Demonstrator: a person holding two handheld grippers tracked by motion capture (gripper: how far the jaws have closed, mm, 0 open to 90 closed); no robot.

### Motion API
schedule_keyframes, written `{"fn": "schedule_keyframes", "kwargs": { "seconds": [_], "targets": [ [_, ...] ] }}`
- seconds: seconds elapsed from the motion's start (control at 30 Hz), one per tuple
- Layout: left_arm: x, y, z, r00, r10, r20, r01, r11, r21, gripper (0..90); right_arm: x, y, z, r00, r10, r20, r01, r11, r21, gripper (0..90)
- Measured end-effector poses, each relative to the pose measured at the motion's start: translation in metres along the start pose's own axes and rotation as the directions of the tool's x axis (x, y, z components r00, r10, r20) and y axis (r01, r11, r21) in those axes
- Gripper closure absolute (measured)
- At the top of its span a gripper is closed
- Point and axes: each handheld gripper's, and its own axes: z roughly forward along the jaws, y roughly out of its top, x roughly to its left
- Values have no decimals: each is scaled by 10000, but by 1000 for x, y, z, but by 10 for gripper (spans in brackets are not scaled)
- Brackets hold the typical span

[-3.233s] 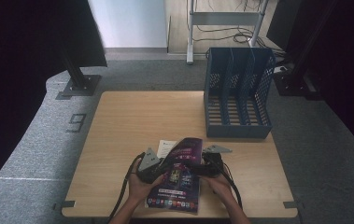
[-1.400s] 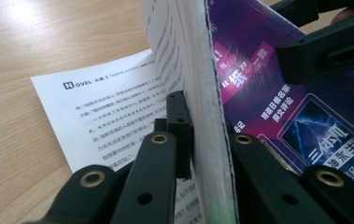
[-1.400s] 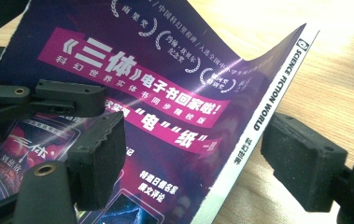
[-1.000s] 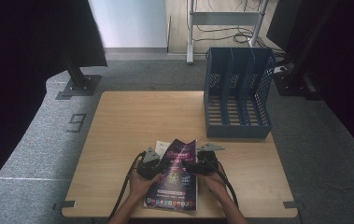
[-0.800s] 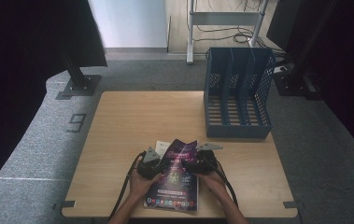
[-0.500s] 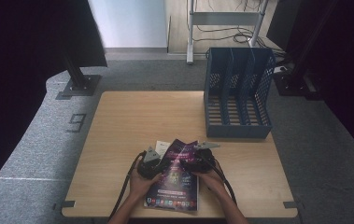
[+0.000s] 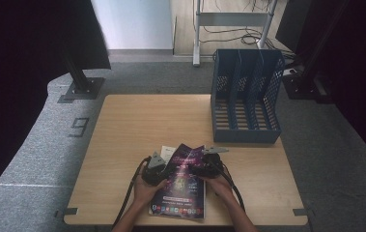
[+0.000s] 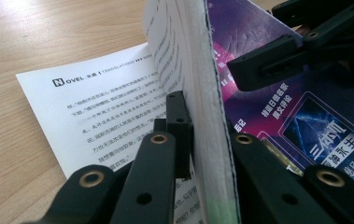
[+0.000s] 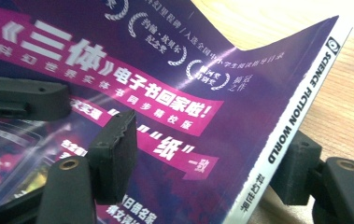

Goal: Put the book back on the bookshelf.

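Left gripper view: the left gripper point(image 8: 198, 140) pinches the magazine point(image 8: 277, 93) by its page block at frame centre, lifting it so the right gripper point(image 9: 202, 158), jaws just narrowing around the spine, can take hold. High view puts it at the table's point(image 7: 137, 125) lower-centre edge, below the blue file rack point(image 7: 246, 96).

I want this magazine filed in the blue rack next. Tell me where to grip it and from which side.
Grip the magazine at its spine edge, coming from the right, probably one jaw above the cover and one beneath. That edge is lifted off the table, leaving room underneath, and the bound side is stiffest. The left gripper already clamps the pages opposite.
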Motion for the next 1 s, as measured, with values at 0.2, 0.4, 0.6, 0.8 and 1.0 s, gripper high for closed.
{"fn": "schedule_keyframes", "kwargs": {
  "seconds": [0.2, 0.4, 0.6, 0.8, 1.0],
  "targets": [
    [0, 0, 0, 10000, -34, 5, 34, 10000, -2, 851, -1, 0, -2, 9999, -157, 8, 157, 9999, -19, 379],
    [0, 0, 0, 10000, -33, -9, 33, 10000, -23, 851, -2, 0, -2, 9999, -126, -43, 126, 9999, -23, 387],
    [-1, 0, -1, 10000, -52, -5, 52, 10000, -71, 851, -5, 0, -2, 9999, 49, -154, -49, 10000, 11, 433],
    [-4, 4, -6, 10000, 29, -67, -30, 9998, -197, 852, -6, 2, -7, 9996, 118, -237, -120, 9999, -91, 502],
    [-4, 6, -10, 10000, 18, 11, -18, 9995, -314, 851, -6, 4, -16, 9995, -215, -235, 207, 9992, -347, 609]
  ]
}}
